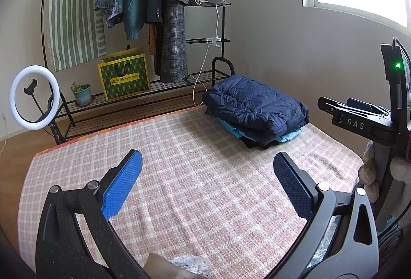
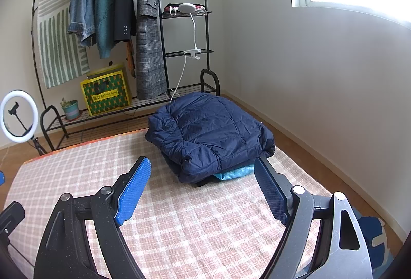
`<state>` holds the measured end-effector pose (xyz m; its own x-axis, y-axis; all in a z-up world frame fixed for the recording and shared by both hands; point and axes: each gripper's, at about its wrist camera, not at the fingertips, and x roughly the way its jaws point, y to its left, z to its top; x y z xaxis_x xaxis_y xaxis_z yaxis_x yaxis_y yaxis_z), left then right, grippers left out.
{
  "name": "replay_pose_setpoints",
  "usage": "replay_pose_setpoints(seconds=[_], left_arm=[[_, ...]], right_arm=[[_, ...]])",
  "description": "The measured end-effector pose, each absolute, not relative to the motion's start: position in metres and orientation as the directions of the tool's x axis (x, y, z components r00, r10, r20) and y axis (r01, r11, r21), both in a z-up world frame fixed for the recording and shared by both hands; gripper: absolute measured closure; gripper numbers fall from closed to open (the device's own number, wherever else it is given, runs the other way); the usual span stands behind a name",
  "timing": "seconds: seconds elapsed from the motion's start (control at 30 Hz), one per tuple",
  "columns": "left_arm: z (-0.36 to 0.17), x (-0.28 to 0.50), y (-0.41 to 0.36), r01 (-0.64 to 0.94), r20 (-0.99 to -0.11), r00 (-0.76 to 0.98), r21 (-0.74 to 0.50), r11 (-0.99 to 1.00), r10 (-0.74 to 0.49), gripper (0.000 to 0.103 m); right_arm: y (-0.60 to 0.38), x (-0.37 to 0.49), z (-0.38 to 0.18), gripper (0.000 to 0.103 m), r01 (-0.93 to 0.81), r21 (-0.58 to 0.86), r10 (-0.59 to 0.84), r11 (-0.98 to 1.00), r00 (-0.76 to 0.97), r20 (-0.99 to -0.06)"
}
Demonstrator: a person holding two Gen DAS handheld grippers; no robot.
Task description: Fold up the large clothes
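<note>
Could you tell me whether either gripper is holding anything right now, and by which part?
Nothing is held: left gripper and right gripper are open and empty.

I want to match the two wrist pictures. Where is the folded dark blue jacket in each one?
Left wrist view: the jacket lies right of centre, on a pile at the far end of the checked blanket.
Right wrist view: the jacket lies at the centre, just beyond the fingertips.
Shared landmark: the yellow bag on the clothes rack's bottom shelf.
</note>
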<state>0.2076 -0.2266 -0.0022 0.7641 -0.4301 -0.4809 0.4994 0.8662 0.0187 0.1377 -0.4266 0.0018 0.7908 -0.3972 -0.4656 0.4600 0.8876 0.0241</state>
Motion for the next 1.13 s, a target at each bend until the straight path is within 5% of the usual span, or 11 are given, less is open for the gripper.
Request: replay_pose_setpoints(seconds=[1.13], left_arm=[[-0.0001,0.1985,-0.2312,0.504,-0.461,0.773,0.031,0.863,-0.435,0.0]], right_arm=[[-0.4261,0.1379,0.0001,0.02,0.463,0.028,-0.397,0.886,0.788,-0.47]])
